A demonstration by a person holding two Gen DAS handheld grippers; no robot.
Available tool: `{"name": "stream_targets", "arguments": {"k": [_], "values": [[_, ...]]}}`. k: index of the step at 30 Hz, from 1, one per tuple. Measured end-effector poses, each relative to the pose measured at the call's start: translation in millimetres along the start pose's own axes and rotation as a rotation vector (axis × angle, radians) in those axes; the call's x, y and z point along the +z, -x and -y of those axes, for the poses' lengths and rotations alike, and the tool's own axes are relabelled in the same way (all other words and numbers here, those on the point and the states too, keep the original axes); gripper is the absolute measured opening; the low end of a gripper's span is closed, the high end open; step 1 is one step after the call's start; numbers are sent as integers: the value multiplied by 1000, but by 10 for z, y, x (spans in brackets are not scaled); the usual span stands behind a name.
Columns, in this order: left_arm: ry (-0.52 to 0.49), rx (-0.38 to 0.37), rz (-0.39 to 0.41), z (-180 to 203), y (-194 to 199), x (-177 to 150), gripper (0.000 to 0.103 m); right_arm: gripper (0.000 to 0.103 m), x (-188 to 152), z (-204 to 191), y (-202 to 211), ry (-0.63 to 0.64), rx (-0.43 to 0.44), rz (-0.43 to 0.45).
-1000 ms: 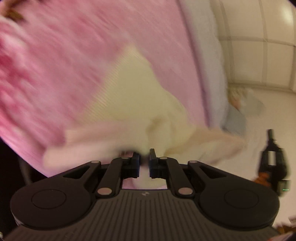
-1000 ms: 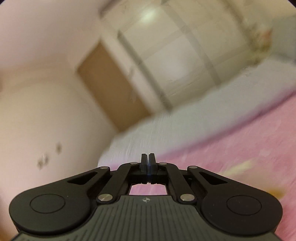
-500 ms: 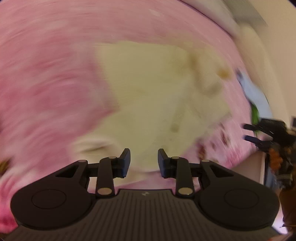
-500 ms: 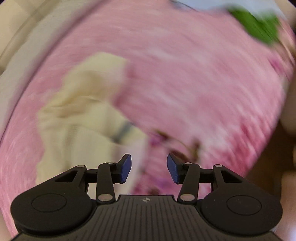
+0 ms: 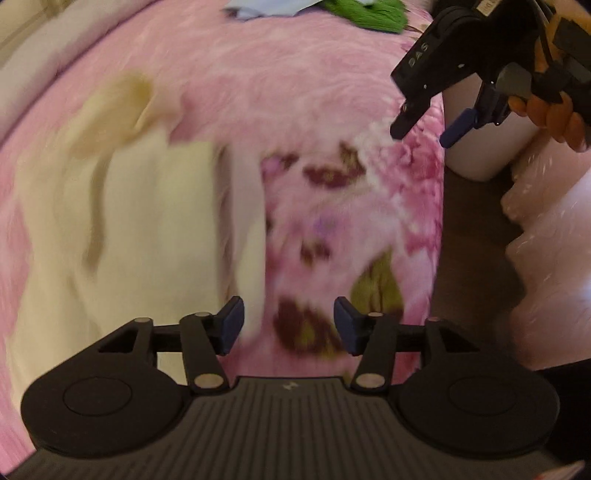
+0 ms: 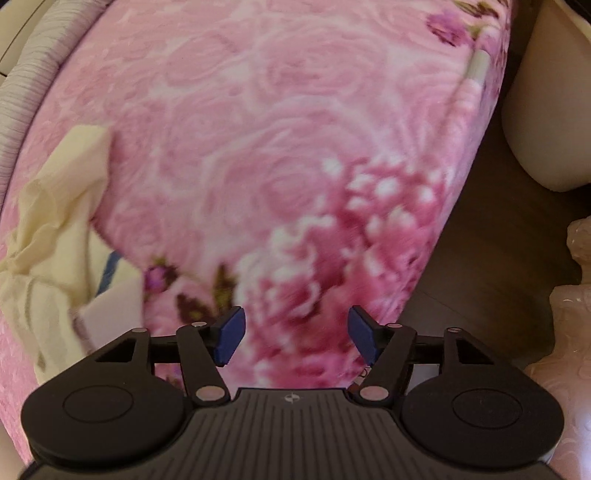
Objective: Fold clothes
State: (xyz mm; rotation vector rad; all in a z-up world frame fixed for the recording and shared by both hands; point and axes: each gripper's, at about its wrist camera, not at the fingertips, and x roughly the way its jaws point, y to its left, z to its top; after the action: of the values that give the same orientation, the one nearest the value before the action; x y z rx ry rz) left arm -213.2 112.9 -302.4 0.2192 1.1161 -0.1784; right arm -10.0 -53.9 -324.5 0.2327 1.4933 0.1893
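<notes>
Left gripper (image 5: 288,326) — jaws parted and opening, nothing between them; pointed steeply down at the pink flowered blanket (image 5: 295,110). One blue pad (image 5: 232,325) sits just beside the edge of the cream garment (image 5: 147,229), not touching it that can be told.

Right gripper (image 6: 295,334) — jaws spread wider and also opening, empty, aimed steeply down at bare blanket (image 6: 277,147) beside the garment.

Cream garment — lies flat on the blanket, blurred in the left wrist view. In the right wrist view it is at the blanket's left edge (image 6: 51,236), crumpled, with a blue strip showing in its folds.

Left wrist view only: the right gripper seen from outside (image 5: 424,122) above the blanket's near corner, held by a hand (image 5: 554,114) with fingers wrapped on the handle; a green cloth (image 5: 369,13) and a pale blue cloth (image 5: 266,7) at the blanket's far end.

Right wrist view only: a striped grey cover (image 6: 33,70) past the blanket's far-left side.
</notes>
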Motion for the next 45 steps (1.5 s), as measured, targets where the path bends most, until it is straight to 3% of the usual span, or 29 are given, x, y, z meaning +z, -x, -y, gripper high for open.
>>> {"name": "stream_targets", "arguments": {"k": [4,7,10,12,14,16,18,23,25,29,31,33,35,39,41,45], "values": [[-126,77,25,99,-163,389,67,69,149,137,-53,14,-10,-23],[-230,152,38,123,-327,631,71,71,245,186,-119,19,-3,-40],[-354,192,-30,133,-627,703,83,74,303,215,-182,22,-3,-56],[-434,199,-109,134,-873,674,77,75,320,227,-213,22,-7,-66],[-475,189,-161,86,-1002,561,25,76,336,236,-244,22,-12,-75],[-385,150,-129,-65,-894,478,13,78,335,199,-262,32,-20,-79],[-255,161,-63,-261,-672,409,11,79,327,145,-270,56,-36,-80],[152,308,132,-1229,477,19,11,78,330,-65,-231,92,-53,-70],[297,428,180,-1726,1019,-267,11,78,329,-172,-211,104,-54,-61],[476,704,158,-2781,1850,-1036,11,78,235,-566,-137,137,-48,-23],[593,810,123,-3345,2106,-1498,13,78,164,-787,-125,159,-36,-11],[708,850,43,-3848,2203,-1951,22,78,40,-1040,-155,193,-30,-12],[806,855,-25,-4178,2203,-2387,29,78,-114,-1315,-204,229,-20,-21],[985,769,-21,-4146,2064,-2970,39,79,-432,-1892,-316,350,27,-34],[1111,629,16,-3881,1909,-3272,45,79,-577,-2129,-382,423,24,-39],[1396,357,53,-3307,1541,-3566,45,79,-731,-2461,-453,535,2,-24]]}}
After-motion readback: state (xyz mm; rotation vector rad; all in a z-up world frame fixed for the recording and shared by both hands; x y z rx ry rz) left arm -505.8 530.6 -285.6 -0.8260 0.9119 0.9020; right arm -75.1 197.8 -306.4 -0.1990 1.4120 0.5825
